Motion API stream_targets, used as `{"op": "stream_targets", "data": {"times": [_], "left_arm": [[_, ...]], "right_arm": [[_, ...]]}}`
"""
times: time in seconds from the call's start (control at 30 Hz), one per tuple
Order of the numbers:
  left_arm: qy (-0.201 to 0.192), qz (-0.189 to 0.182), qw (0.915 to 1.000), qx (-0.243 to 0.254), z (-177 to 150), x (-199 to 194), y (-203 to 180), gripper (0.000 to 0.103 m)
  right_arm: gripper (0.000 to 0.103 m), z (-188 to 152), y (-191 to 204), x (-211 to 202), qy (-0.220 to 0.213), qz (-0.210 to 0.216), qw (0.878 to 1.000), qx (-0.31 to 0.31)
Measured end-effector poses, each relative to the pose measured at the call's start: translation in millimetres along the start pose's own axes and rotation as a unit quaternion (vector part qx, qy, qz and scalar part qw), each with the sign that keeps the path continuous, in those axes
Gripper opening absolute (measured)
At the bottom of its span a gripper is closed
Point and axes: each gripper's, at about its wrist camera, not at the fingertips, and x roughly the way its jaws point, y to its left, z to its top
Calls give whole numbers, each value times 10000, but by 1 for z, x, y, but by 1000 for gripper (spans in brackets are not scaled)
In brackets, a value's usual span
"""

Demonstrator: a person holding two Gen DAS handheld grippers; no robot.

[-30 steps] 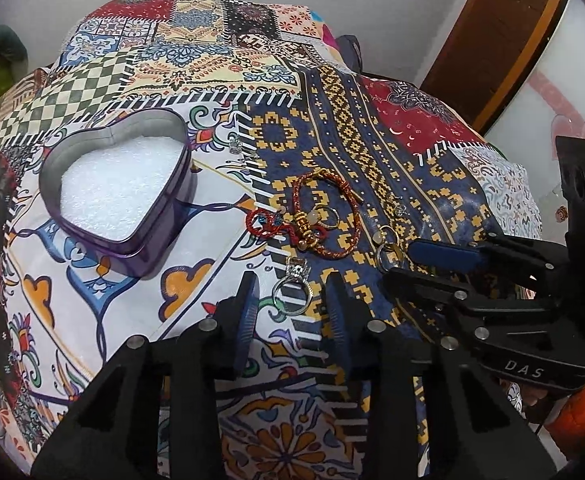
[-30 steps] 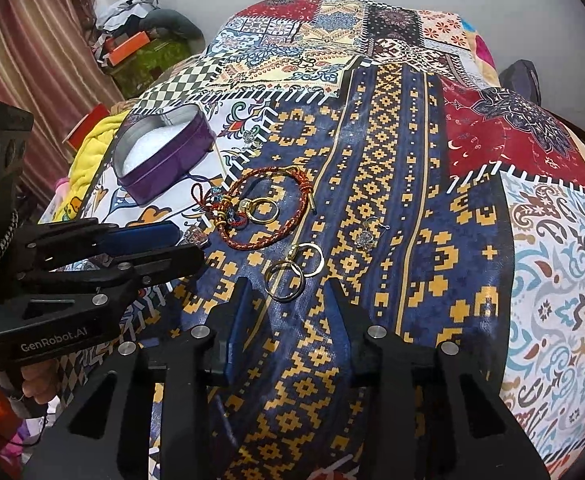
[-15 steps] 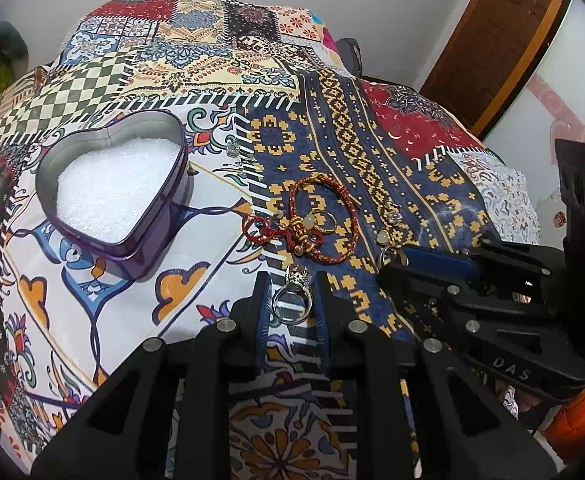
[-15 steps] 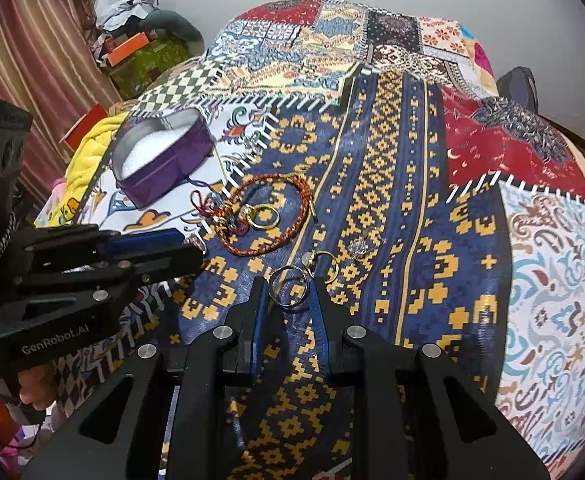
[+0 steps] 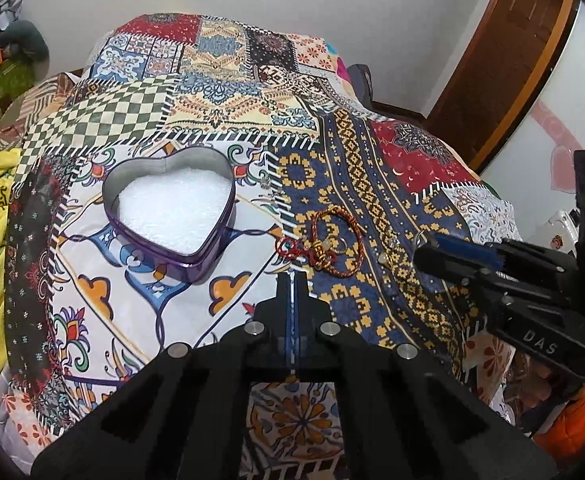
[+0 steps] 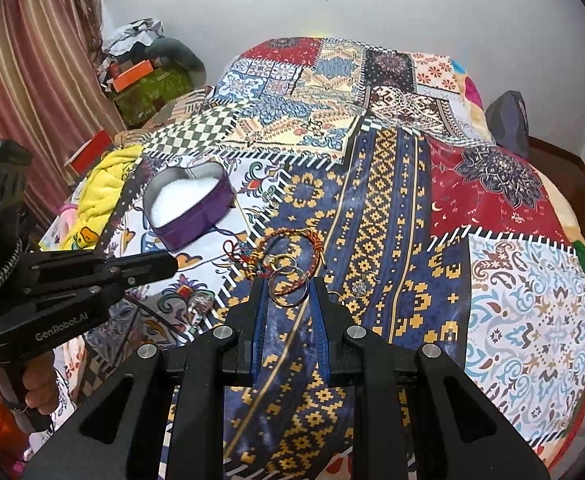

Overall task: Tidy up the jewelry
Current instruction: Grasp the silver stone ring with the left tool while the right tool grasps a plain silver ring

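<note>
One heart-shaped tin (image 5: 172,216), purple wall, white padding inside. One red-orange braided bracelet (image 5: 338,240) on patchwork bedspread (image 5: 220,120). One metal hoop (image 6: 288,286) between right gripper (image 6: 288,292) fingers; second hoop count uncertain. One small silver charm (image 6: 359,288) beside it. Two grippers in all: left gripper (image 5: 292,280), right gripper. One yellow blanket (image 6: 100,188) at bed edge.

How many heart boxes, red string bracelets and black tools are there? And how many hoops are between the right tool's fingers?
Heart box: 1
Red string bracelet: 1
Black tools: 2, the left tool and the right tool
Hoop between the right tool's fingers: 1
Total: 5
</note>
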Motion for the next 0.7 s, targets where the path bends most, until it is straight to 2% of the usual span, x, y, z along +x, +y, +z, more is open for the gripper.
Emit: {"op": "stream_targets", "data": {"times": [0.1,0.17,0.23,0.27,0.43,0.6,0.63,0.7], "left_arm": [[108,-38,9999,-57,-3,0,3,7],[214,-57,9997,-79,-6,4,3,22],[289,-77,9995,-98,-9,8,1,31],[316,-87,9994,-111,-11,10,0,33],[481,-226,9984,-167,-16,22,-3,33],[488,-104,9987,-61,-19,33,-9,33],[453,-36,9990,-24,-19,35,-10,30],[394,144,9991,63,-18,37,-11,18]], "right_arm": [[19,0,3,-1,3,-13,10000,0],[19,0,3,-2,9,-16,10000,9],[19,1,4,-4,1,-34,10000,5],[19,1,4,-5,-8,-43,10000,3],[19,0,4,-10,-40,-104,9999,-13],[19,-2,2,-12,-43,-151,9999,3],[19,-2,1,-12,-38,-153,9999,16],[19,-3,1,-13,-36,-158,9999,38]]}}
